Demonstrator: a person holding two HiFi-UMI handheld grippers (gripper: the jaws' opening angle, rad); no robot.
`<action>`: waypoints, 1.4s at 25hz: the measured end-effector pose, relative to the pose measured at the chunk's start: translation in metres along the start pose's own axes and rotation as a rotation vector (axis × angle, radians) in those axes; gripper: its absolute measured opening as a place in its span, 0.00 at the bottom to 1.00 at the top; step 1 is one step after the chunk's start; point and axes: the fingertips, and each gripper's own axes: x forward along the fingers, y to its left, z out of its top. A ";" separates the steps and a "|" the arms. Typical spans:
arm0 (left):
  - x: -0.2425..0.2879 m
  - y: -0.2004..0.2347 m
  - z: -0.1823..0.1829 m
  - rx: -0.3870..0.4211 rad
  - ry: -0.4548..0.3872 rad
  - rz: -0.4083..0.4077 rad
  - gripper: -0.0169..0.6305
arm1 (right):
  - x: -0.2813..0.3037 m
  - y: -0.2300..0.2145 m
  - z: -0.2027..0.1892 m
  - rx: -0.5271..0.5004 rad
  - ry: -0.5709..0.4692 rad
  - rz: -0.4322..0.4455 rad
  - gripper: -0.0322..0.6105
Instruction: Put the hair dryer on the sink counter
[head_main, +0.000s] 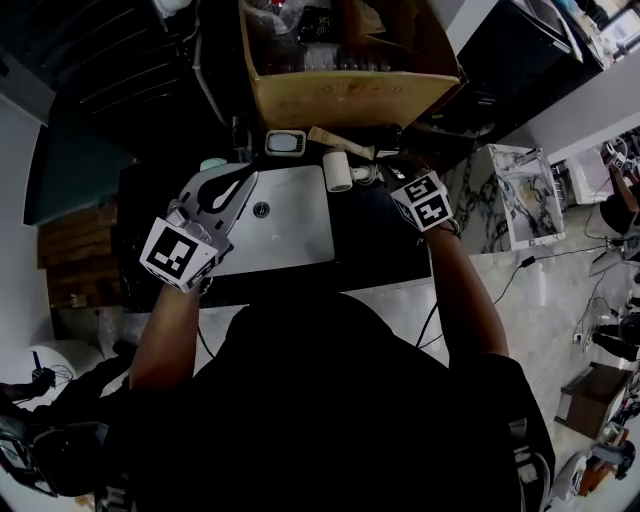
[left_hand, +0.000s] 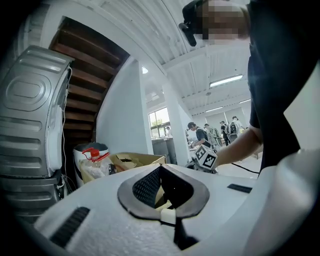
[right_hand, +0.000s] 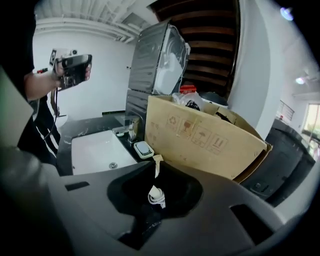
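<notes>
The white hair dryer (head_main: 338, 170) lies on the dark counter (head_main: 375, 235) just right of the sink's back corner, its barrel end on. Its white cord (right_hand: 155, 195) is coiled in a small bundle right at the mouth of my right gripper (right_hand: 156, 200), which looks shut on it. From above, my right gripper (head_main: 388, 178) reaches in from the right and touches the dryer's cord end. My left gripper (head_main: 222, 192) is held up over the left part of the basin with nothing in it; its jaws (left_hand: 162, 195) are hidden inside its white housing.
A white sink basin (head_main: 300, 235) with a drain fills the counter's middle, with a faucet (right_hand: 131, 131) behind it. A soap dish (head_main: 285, 142) and a wooden brush (head_main: 335, 141) lie at the back. A big cardboard box (head_main: 350, 95) of bottles stands behind. People stand far off.
</notes>
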 end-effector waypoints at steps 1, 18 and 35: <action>0.000 0.001 0.001 -0.001 -0.001 -0.001 0.05 | -0.005 0.000 0.003 0.021 -0.021 -0.006 0.10; 0.013 -0.020 -0.004 -0.021 0.008 -0.059 0.05 | -0.086 -0.015 -0.023 0.196 -0.115 -0.206 0.07; 0.042 -0.040 0.003 -0.016 -0.008 -0.134 0.05 | -0.157 -0.027 -0.031 0.175 -0.188 -0.401 0.07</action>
